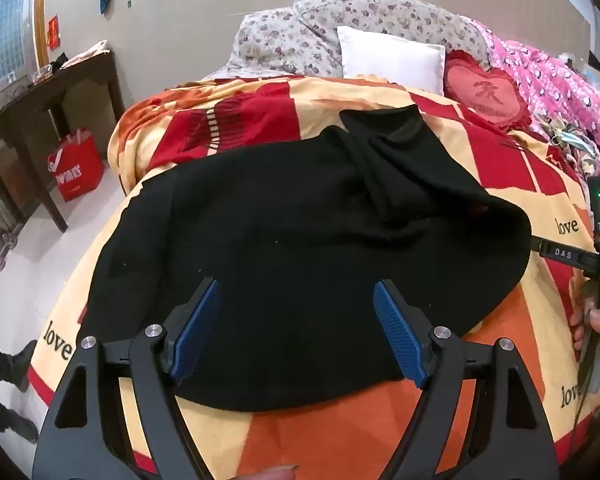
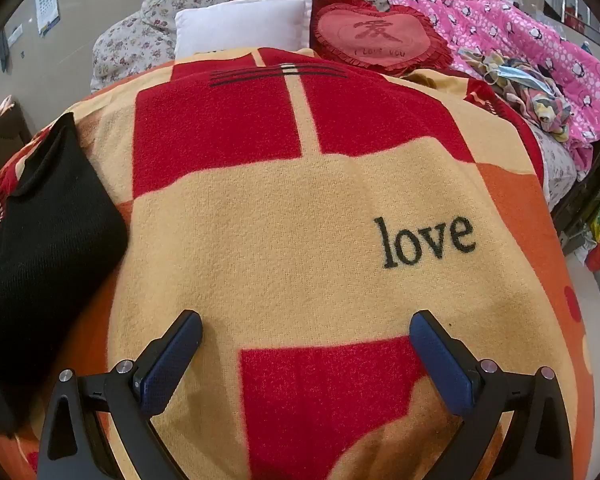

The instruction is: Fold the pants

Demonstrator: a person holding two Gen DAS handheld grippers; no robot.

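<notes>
1. My left gripper (image 1: 298, 300) hangs over the near half of the black pants (image 1: 300, 248); its 2 blue-padded fingers (image 1: 198, 328) are spread wide with nothing between them.
2. The pants lie on the red, orange and cream blanket (image 1: 340, 432) toward the bed's left edge; they look folded into a broad rounded shape, with a bunched, creased end (image 1: 384, 148) pointing toward the head of the bed.
3. My right gripper (image 2: 306, 332) is low over bare blanket (image 2: 280, 220), fingers parted and holding nothing; the pants (image 2: 48, 240) sit off to its left, apart from it.
4. The printed word "love" (image 2: 426, 242) lies ahead and right of the right gripper.
5. At the head of the bed I see a white pillow (image 1: 392, 58), a red heart cushion (image 1: 482, 94), floral bedding (image 1: 300, 36) and a pink quilt (image 1: 552, 80).
6. Off the left edge stand a dark wooden table (image 1: 52, 88) and a red bag (image 1: 78, 164) on the floor.
</notes>
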